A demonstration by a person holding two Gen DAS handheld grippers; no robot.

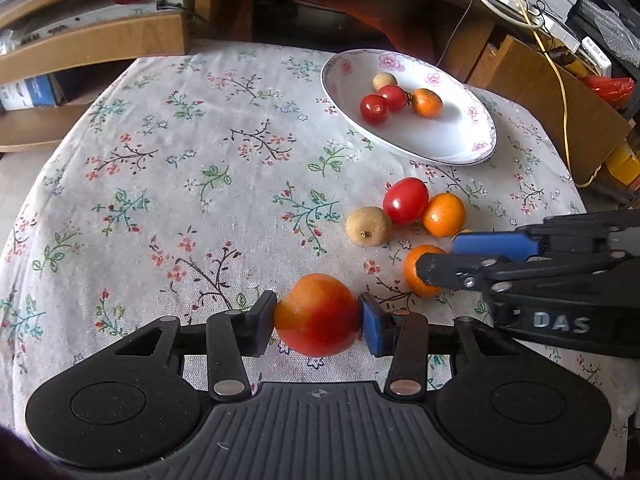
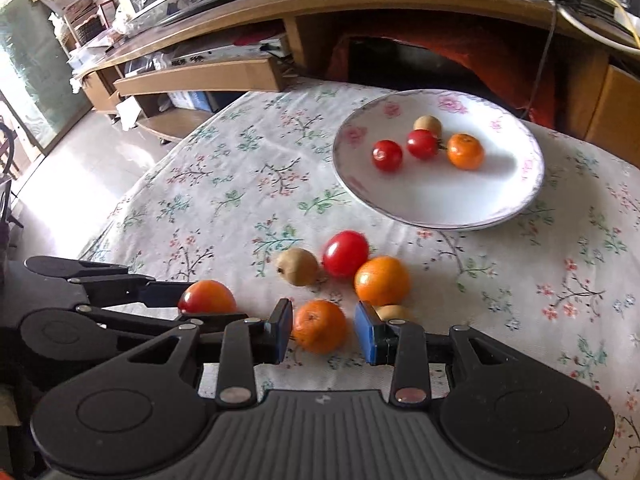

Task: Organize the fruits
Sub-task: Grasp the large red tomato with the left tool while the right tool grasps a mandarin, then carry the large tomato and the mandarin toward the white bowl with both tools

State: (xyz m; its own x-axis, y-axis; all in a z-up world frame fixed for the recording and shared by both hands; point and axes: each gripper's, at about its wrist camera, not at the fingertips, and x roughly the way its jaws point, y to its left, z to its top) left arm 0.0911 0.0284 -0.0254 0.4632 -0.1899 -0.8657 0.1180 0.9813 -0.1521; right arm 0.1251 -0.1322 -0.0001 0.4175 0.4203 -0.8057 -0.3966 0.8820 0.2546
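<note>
The left gripper is clenched on a large red-orange tomato, its black and blue fingers pressing the fruit's two sides just above the flowered cloth that covers the counter. In the right wrist view the right gripper straddles a small mandarin: the black pad touches its left side, while a thin gap shows between the fruit and the blue pad, so whether it is truly gripped cannot be told. Just beyond that mandarin lies a loose cluster on the cloth: a tan longan, a red cherry tomato and a second mandarin, the three touching or nearly so, with another pale fruit half hidden behind the blue finger. Farther back, near the counter's far right edge, stands a white plate with pink flowers, holding two cherry tomatoes, one mandarin and one longan close together.
</note>
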